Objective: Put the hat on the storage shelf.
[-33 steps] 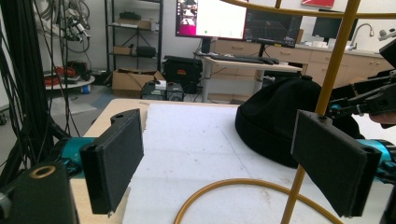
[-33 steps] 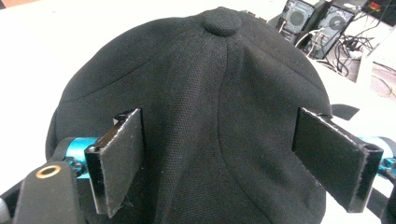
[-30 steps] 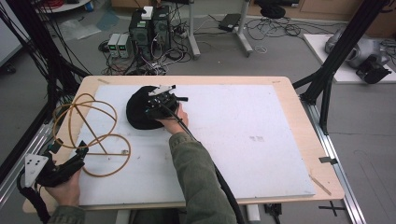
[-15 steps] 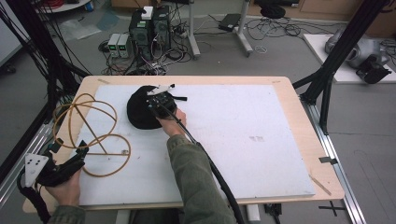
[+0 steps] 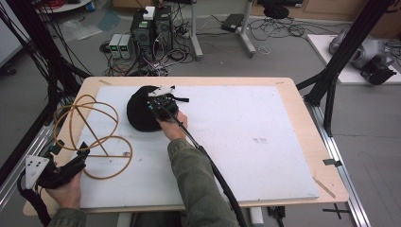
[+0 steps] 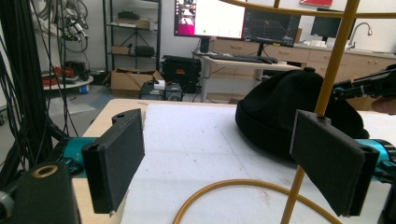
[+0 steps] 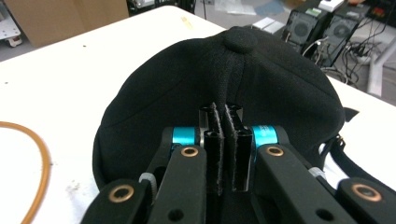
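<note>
While the right gripper (image 7: 225,154) sits on the black cap (image 7: 261,79), its jaws are pressed together with a fold of the cap's fabric pinched between the pads; they have just been closing. Seen from the right gripper view, the pinch lies on the crown, on the near side of the top button (image 7: 239,39), and the cloth puckers upward between the pads.

From the high view the cap (image 5: 140,113) lies on the white mat (image 5: 265,142), toward its far left part, with the right gripper (image 5: 160,100) over its right edge and the right hand (image 5: 173,125) just behind it. A strap trails from the cap toward the mat's middle.

Just left of the cap stands a yellow wire frame (image 5: 92,130) of hoops, its lower ring flat on the mat. The left gripper (image 5: 71,163) rests at the near left corner of the table (image 5: 302,109), jaws spread wide and holding nothing. In the left gripper view, a bar of the frame (image 6: 329,79) rises just beyond one pad (image 6: 329,161), with the cap (image 6: 285,114) farther off.
</note>
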A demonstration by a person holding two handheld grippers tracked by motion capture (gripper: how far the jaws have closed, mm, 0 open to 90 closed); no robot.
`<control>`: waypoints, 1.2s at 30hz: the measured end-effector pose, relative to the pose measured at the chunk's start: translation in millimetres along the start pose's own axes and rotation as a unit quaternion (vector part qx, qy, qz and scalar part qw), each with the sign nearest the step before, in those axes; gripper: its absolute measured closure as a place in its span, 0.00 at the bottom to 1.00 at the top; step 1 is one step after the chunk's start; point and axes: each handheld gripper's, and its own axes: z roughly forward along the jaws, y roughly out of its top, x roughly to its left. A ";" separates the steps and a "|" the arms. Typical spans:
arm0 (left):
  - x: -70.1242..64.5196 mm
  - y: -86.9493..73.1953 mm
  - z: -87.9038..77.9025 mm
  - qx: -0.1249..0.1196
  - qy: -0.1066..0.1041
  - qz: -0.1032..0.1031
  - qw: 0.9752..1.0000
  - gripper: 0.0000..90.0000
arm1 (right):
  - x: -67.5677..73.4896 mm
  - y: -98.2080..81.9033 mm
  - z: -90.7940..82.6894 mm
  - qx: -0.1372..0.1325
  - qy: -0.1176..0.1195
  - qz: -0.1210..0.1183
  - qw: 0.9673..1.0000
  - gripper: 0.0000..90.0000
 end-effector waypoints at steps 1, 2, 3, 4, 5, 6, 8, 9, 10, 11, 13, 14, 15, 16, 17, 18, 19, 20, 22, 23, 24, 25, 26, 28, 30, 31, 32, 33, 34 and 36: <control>-0.1 0.1 -0.1 -0.001 0.000 0.001 1.000 0.20 | 1.8 0.4 -1.9 -0.002 0.000 -0.001 1.000 0.97; -0.2 0.1 0.1 -0.001 0.000 0.001 1.000 0.20 | 3.8 0.7 -3.9 -0.006 0.002 -0.002 1.000 0.97; -0.1 0.2 0.4 -0.001 -0.001 0.001 1.000 0.20 | 3.8 0.7 -3.9 -0.006 0.002 -0.002 1.000 0.97; 0.3 0.2 0.8 -0.001 -0.002 0.002 1.000 0.20 | 5.4 1.2 -6.1 -0.009 0.002 -0.003 1.000 0.97; 0.3 0.1 0.8 0.000 0.000 0.001 1.000 0.20 | 7.2 2.6 -10.8 -0.021 -0.001 0.003 1.000 0.97; 0.2 0.1 0.5 -0.001 0.000 0.000 1.000 0.20 | 7.4 3.4 -13.1 -0.026 -0.002 0.005 1.000 0.97; 0.1 0.6 -0.4 -0.003 0.000 0.003 1.000 0.20 | 7.0 6.5 -20.1 -0.042 -0.007 0.008 0.999 0.97; 0.1 0.6 -0.4 -0.003 0.000 0.003 1.000 0.20 | 7.0 6.5 -20.1 -0.042 -0.007 0.008 0.999 0.97; 0.1 0.8 -0.8 -0.003 0.002 0.004 1.000 0.20 | 6.6 9.8 -27.9 -0.054 -0.008 0.009 0.998 0.97; 0.1 0.8 -0.8 -0.003 0.002 0.004 1.000 0.20 | 6.6 9.8 -27.9 -0.054 -0.008 0.009 0.998 0.97; 0.5 0.6 -0.7 -0.002 0.001 0.004 1.000 0.20 | 6.9 15.4 -39.9 -0.074 -0.004 0.012 0.997 0.97; 0.4 0.3 -0.6 -0.003 0.001 0.004 1.000 0.20 | 6.6 17.9 -45.1 -0.084 -0.004 0.012 0.996 0.97; 0.4 0.3 -0.6 -0.003 0.001 0.004 1.000 0.20 | 6.6 17.9 -45.1 -0.084 -0.004 0.012 0.996 0.97; 0.4 0.3 -0.5 -0.003 0.001 0.004 1.000 0.20 | 6.4 19.7 -49.4 -0.090 -0.004 0.013 0.996 0.97; 0.2 0.3 -0.4 -0.003 0.001 0.004 1.000 0.20 | 5.6 22.5 -56.4 -0.103 -0.006 0.014 0.995 0.97; -0.8 0.2 -0.6 -0.001 0.000 0.002 1.000 0.20 | 5.6 23.5 -59.3 -0.109 -0.009 0.015 0.994 0.97; -0.8 0.2 -0.6 -0.001 0.000 0.002 1.000 0.20 | 5.6 23.5 -59.3 -0.109 -0.009 0.015 0.994 0.97; -1.6 0.2 -0.7 -0.001 -0.001 0.005 1.000 0.20 | 5.6 24.2 -61.5 -0.111 -0.011 0.016 0.994 0.97; -2.7 0.4 -0.8 0.000 -0.003 0.009 1.000 0.20 | 5.0 27.1 -69.4 -0.126 -0.013 0.017 0.992 0.97; -3.4 0.1 -0.3 -0.001 -0.004 0.012 1.000 0.20 | 4.8 27.6 -71.1 -0.127 -0.013 0.018 0.992 0.97; -3.6 0.1 -0.2 -0.001 -0.004 0.012 1.000 0.20 | 4.2 28.2 -72.7 -0.132 -0.012 0.020 0.991 0.97; -3.6 0.1 -0.2 -0.001 -0.004 0.012 1.000 0.20 | 3.9 28.8 -74.5 -0.136 -0.012 0.022 0.990 0.97; -3.4 0.0 -0.2 -0.001 -0.004 0.012 1.000 0.20 | 3.7 29.5 -76.9 -0.140 -0.013 0.021 0.990 0.97; -3.1 0.2 -0.4 -0.002 -0.003 0.011 1.000 0.20 | 3.1 30.9 -80.9 -0.148 -0.012 0.020 0.989 0.97; -2.6 0.2 -0.6 -0.001 -0.002 0.011 1.000 0.20 | 2.2 32.3 -84.9 -0.156 -0.011 0.020 0.987 0.97; -2.6 0.2 -0.6 -0.001 -0.002 0.011 1.000 0.20 | 1.6 33.2 -87.0 -0.161 -0.011 0.023 0.987 0.97; -2.0 0.1 -0.5 -0.001 -0.002 0.010 1.000 0.20 | 1.2 34.0 -89.3 -0.165 -0.010 0.027 0.986 0.97; -2.0 0.1 -0.5 -0.001 -0.002 0.010 1.000 0.20 | 1.2 34.0 -89.3 -0.165 -0.010 0.027 0.986 0.97; -1.9 0.2 -0.6 -0.002 -0.001 0.011 1.000 0.20 | 0.4 36.1 -95.3 -0.178 -0.008 0.032 0.983 0.97; -1.8 0.1 -0.7 -0.002 -0.002 0.011 1.000 0.20 | -0.8 38.1 -101.0 -0.192 -0.005 0.039 0.981 0.97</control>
